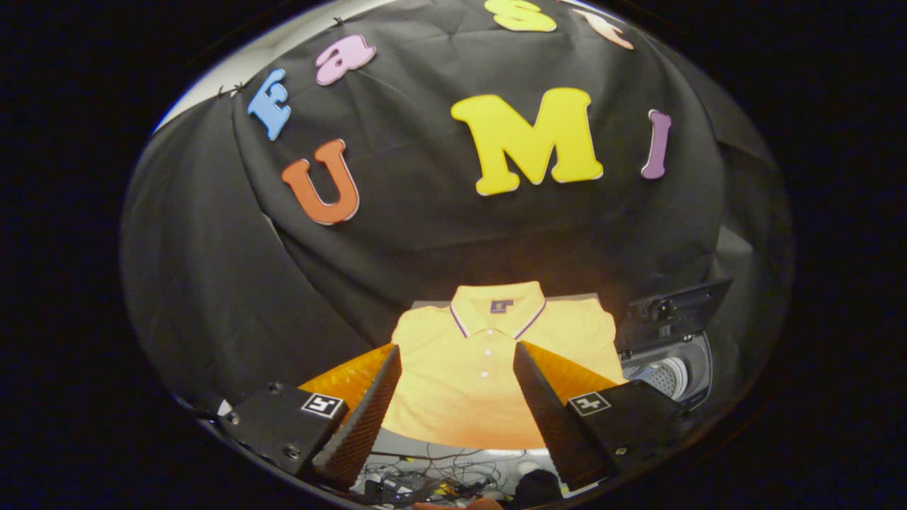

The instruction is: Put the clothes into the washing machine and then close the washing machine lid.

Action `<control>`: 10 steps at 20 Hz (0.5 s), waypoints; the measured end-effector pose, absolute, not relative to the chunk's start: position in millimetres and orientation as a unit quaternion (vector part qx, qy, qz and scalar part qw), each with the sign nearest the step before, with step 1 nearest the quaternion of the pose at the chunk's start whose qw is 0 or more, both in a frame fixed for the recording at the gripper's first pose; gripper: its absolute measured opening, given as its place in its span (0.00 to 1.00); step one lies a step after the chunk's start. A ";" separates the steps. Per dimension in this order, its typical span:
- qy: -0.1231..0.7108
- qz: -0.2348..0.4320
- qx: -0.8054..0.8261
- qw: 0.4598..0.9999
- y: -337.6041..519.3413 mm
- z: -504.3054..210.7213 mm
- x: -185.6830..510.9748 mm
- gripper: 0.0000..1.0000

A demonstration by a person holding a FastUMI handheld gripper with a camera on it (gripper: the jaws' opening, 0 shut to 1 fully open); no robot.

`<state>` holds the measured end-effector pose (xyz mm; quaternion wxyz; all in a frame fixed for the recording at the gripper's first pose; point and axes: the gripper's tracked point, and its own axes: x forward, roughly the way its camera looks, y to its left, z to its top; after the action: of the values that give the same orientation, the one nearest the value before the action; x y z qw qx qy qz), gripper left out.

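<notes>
The tool (pixel 453 397) hangs wide open with nothing in its grip, fingers spread either side of the yellow polo shirt (pixel 475 354), which lies flat on the grey bench (pixel 425 306) just ahead. Pinching a single layer could let the shirt unfold and snag the washing machine (pixel 669 372), lid (pixel 684 301) raised, further right. Black cloth walls the booth.

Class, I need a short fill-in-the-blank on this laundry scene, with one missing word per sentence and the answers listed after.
1. The yellow shirt lies flat with its collar pointing ____ from the gripper.
2. The gripper's fingers stand ____, holding nothing.
3. The washing machine has its lid ____.
4. The washing machine sits to the shirt's ____.

Answers: away; open; up; right
</notes>
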<state>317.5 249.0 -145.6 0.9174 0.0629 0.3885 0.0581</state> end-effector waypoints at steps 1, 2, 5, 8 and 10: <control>0.407 0.058 0.053 0.910 247.9 -157.1 326.5 1.00; 0.428 0.058 0.043 0.901 245.4 -167.2 332.3 1.00; 0.487 0.059 0.040 0.871 246.0 -198.1 344.4 1.00; 0.532 0.061 0.039 0.843 249.2 -221.6 356.5 1.00; 0.564 0.053 0.041 0.823 249.8 -236.2 358.9 0.99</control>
<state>358.9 249.8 -236.2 0.8231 0.0410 0.5639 0.0535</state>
